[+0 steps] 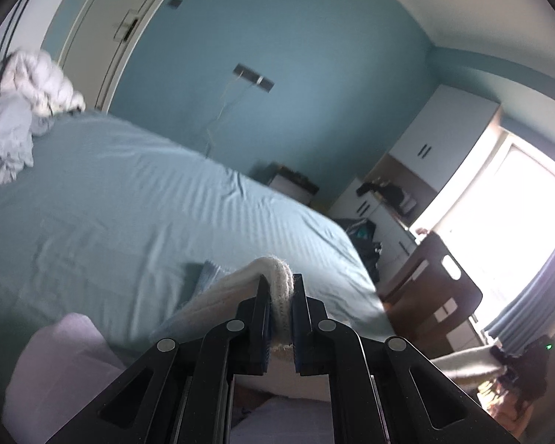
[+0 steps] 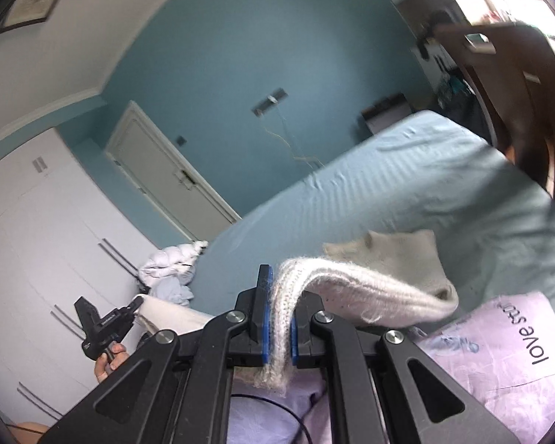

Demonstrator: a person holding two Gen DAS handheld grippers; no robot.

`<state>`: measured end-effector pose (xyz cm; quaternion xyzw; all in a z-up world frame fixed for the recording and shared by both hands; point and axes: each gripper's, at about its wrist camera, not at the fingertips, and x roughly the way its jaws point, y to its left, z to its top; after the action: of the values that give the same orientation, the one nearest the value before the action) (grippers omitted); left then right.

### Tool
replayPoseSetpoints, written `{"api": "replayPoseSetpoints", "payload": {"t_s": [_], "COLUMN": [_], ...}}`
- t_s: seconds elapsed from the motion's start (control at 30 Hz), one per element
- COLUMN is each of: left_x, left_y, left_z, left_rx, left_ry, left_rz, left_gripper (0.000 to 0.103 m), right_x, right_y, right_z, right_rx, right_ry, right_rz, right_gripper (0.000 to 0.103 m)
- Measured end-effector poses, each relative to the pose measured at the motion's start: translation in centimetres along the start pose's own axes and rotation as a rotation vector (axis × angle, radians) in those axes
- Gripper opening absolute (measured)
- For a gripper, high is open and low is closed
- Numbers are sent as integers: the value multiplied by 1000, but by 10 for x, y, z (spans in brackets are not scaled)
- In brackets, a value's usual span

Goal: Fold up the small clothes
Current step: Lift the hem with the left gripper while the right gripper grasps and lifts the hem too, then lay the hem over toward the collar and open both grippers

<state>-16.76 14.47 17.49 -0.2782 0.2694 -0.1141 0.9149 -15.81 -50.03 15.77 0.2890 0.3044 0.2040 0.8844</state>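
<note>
A cream ribbed knit sock (image 2: 351,292) is pinched at one end by the right claw (image 2: 277,307), jaws closed tight on the cuff, w/ the toe end draped toward 3 o'clock over the pale blue striped bed sheet (image 2: 407,192). The left claw (image 1: 280,307) is likewise clamped on a cream knit edge (image 1: 277,285), prob. the same sock's other end; not confirmed. Risk: fuzzy knit may be snagged on the pads, or slip if pulled taut, so the fold lands crooked.

Readable: "love st…", dark print on lilac fabric (image 2: 514,336), right wrist view; final letters blurred, possibly "star". Small print on left gripper (image 2: 138,305) body illegible.
</note>
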Motion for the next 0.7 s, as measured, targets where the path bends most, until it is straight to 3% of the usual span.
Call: {"api": "replayPoseSetpoints", "payload": {"t_s": [0.33, 0.43, 0.53, 0.63, 0.7], "left_x": [98, 160, 247, 350, 410], "left_y": [-7, -9, -1, 24, 55], "left_z": [49, 79, 105, 110, 93], "left_rx": [7, -4, -35, -73, -140], "left_ry": [103, 142, 194, 295, 388], "left_rz": [16, 32, 73, 127, 191], "left_gripper": [8, 8, 8, 9, 12], "right_x": [59, 98, 164, 251, 303], "right_y": [-61, -83, -121, -189, -236], "right_z": [60, 94, 133, 162, 166], "right_rx": [94, 126, 169, 339, 475], "right_ry": [93, 150, 236, 350, 442], "right_rz": [-22, -39, -81, -125, -125], "right_gripper": [3, 4, 4, 7, 13]}}
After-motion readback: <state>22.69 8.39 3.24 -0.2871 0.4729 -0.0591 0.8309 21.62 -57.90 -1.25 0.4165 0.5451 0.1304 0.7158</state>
